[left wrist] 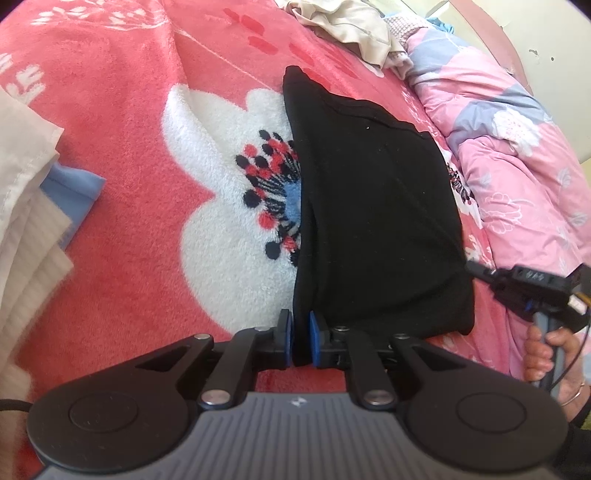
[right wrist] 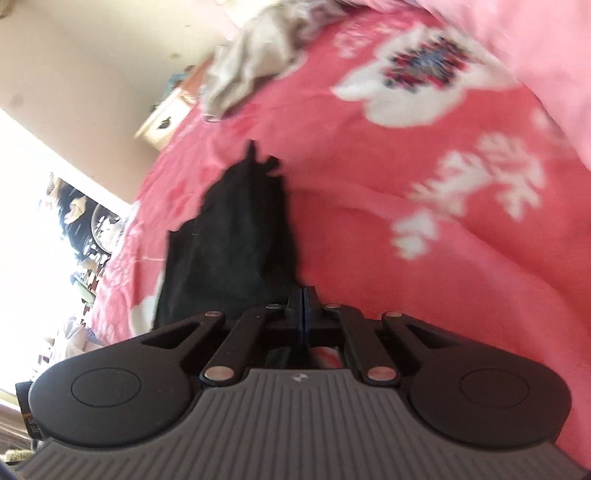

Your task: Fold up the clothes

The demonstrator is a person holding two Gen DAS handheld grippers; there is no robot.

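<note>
Black garment (left wrist: 380, 221) lies flat on the red flowered blanket (left wrist: 129, 129), already folded into a narrow strip. Long axis runs straight away from the left gripper (left wrist: 300, 341), near end at the jaws, far end tapering toward the beige clothes pile (left wrist: 354, 26) at the top of the bed.

Left gripper: blue pads nearly together, pinching the near left corner of the garment. Cloth edge sits between them. It points steeply down at the bed.

Right gripper (right wrist: 303, 314): pads pressed flat together. Right wrist view is blurred, so can't confirm any cloth is caught; garment lies just ahead and to the left of the tips there. From the left wrist view the right gripper comes in from the side at the near right corner, hand (left wrist: 546, 354) on the handle, tip touching or just beside the garment edge; can't tell which.

Key relation imo: both grippers are at the same near short end, one per corner, with the whole length of the strip ahead of them. Next fold prob goes along the long axis, near end carried over toward the far end. Left has its corner. Right looks nearer to its corner than to anything else but grip unconfirmed, so a lopsided lift is the risk.

Pink quilt (left wrist: 517, 129) is bunched beside the garment's right edge, and could snag.
</note>
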